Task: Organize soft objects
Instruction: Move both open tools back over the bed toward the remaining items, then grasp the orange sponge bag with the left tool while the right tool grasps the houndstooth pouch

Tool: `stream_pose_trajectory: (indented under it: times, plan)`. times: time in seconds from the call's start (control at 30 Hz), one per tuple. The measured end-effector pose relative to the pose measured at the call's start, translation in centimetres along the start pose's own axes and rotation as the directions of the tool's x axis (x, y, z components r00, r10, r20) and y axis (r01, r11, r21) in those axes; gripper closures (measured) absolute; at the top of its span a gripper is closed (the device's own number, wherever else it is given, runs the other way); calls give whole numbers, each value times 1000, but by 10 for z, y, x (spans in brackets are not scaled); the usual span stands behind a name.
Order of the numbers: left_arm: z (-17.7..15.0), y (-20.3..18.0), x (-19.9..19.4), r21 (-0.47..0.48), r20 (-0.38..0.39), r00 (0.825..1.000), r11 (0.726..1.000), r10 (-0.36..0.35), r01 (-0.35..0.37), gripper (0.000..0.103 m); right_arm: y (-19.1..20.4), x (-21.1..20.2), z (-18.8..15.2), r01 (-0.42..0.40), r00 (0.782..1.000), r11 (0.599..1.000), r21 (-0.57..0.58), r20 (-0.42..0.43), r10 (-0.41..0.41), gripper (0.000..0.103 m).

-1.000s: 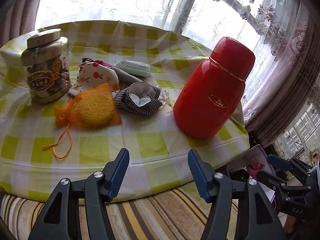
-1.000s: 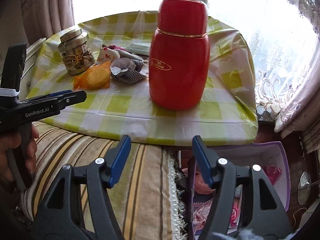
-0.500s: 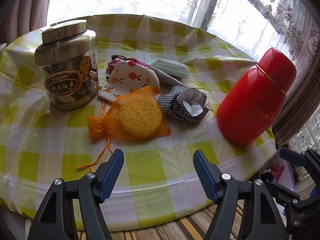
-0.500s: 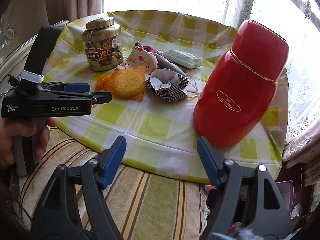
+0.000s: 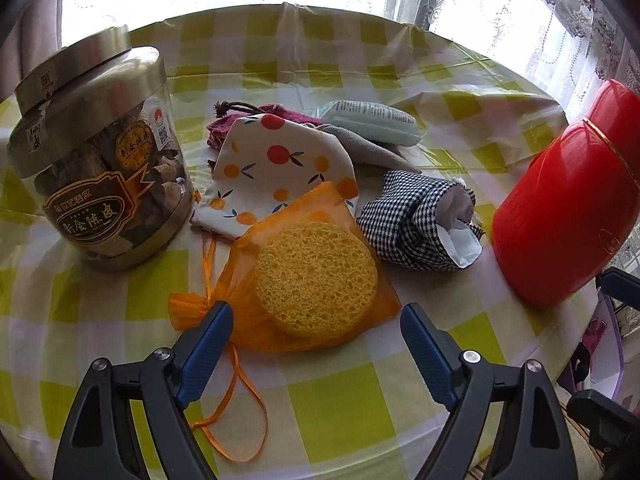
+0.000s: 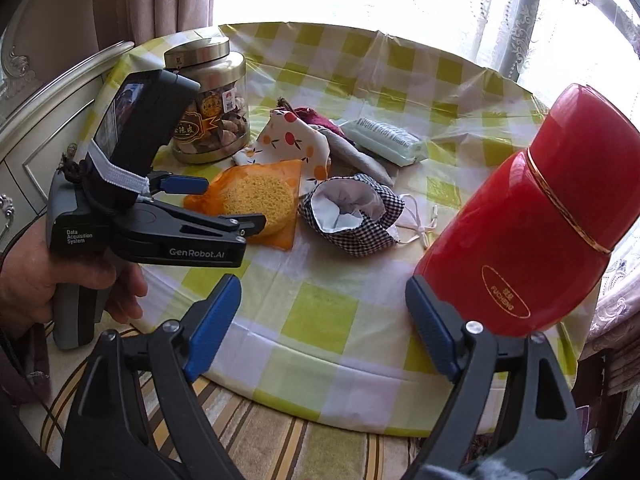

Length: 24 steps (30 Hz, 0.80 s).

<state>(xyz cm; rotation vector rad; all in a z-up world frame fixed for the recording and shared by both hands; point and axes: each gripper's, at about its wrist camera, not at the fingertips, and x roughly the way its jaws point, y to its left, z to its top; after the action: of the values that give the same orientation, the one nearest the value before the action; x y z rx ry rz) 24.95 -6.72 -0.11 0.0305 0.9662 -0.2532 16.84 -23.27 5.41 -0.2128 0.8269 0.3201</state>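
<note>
A round table under a green-and-white checked cloth fills most of both views. At the left of the left wrist view stands a clear jar with a metal lid (dried brown pieces show behind its dark label). A red flask with a thin gold band stands at the right edge, looming larger at the right of the right wrist view. Lace curtains hang across the bright window along the top, and a striped cushion shows at the bottom.
</note>
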Motion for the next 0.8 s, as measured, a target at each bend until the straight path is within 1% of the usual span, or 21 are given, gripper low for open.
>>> stream_pose_trajectory:
  times: [0.17,0.27,0.3,0.37,0.43,0.53,0.57,0.63,0.67,0.73,0.8]
  plan:
    - [10,3,22,28,-12,1000,999,26,-26,12,-2,13,19,8,1000,1000,-5,14,-8,14]
    - [10,2,35,53,-35,999,998,22,-21,11,-4,23,30,10,1000,1000,7,14,-10,12]
    - [10,2,38,57,-38,999,998,20,-17,9,-4,26,33,10,1000,1000,9,16,-10,12]
    - [10,4,42,54,-33,999,998,15,-13,8,-4,36,41,16,1000,1000,11,14,-16,12]
    - [9,4,45,73,-38,999,997,11,-8,8,-5,45,46,21,1000,1000,17,10,-21,11]
    - [3,0,47,121,-20,999,992,40,-37,8,-8,62,52,47,999,998,30,3,-48,11]
    - [2,1,46,119,-12,999,992,38,-36,10,-8,67,53,45,999,999,28,1,-45,11]
    - [1,3,44,110,2,999,993,44,-44,17,-6,79,56,52,999,998,21,-15,-52,11]
    - [1,4,42,107,7,999,993,49,-49,22,-6,84,56,55,998,998,22,-20,-55,11]
    - [0,8,39,96,12,998,993,63,-64,22,-7,94,57,61,998,998,24,-30,-61,11]
    - [-3,15,38,69,15,998,996,59,-60,22,-8,104,59,72,997,997,21,-39,-71,11]
